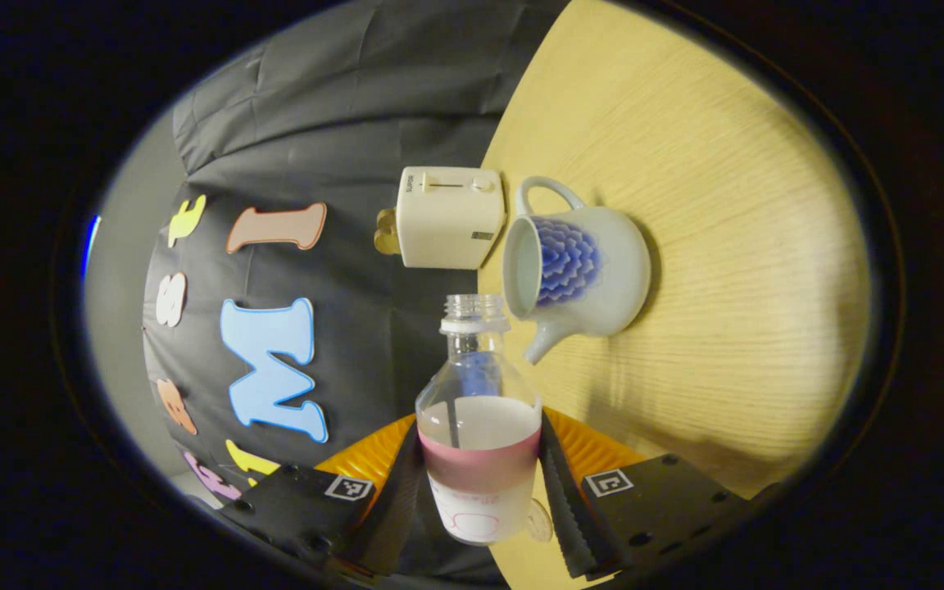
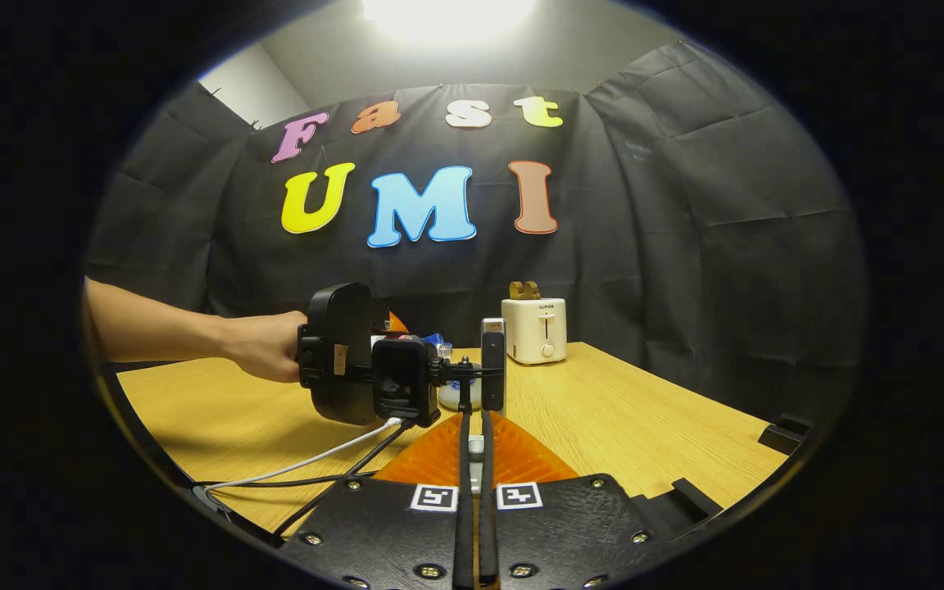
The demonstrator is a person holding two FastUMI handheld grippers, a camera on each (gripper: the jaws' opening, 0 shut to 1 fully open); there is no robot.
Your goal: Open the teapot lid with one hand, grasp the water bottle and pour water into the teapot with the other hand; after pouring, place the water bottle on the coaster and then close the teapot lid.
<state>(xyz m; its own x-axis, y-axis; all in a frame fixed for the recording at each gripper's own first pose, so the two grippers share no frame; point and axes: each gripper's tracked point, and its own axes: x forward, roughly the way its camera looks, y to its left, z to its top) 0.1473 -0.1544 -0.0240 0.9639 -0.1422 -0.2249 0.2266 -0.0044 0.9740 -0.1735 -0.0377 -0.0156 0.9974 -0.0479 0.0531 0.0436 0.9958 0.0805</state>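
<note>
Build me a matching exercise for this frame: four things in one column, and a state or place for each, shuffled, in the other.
Things
1. water bottle
2. teapot
3. toaster
4. right gripper

States or places
A. lid off, mouth open toward the bottle's neck
B. fingers close together, with something small and pale between them
C. uncapped, partly full, held between the left gripper's fingers
D. on the table's far edge by the black cloth, next to the teapot's handle

Pairs: 1-C, 2-A, 3-D, 4-B
</note>
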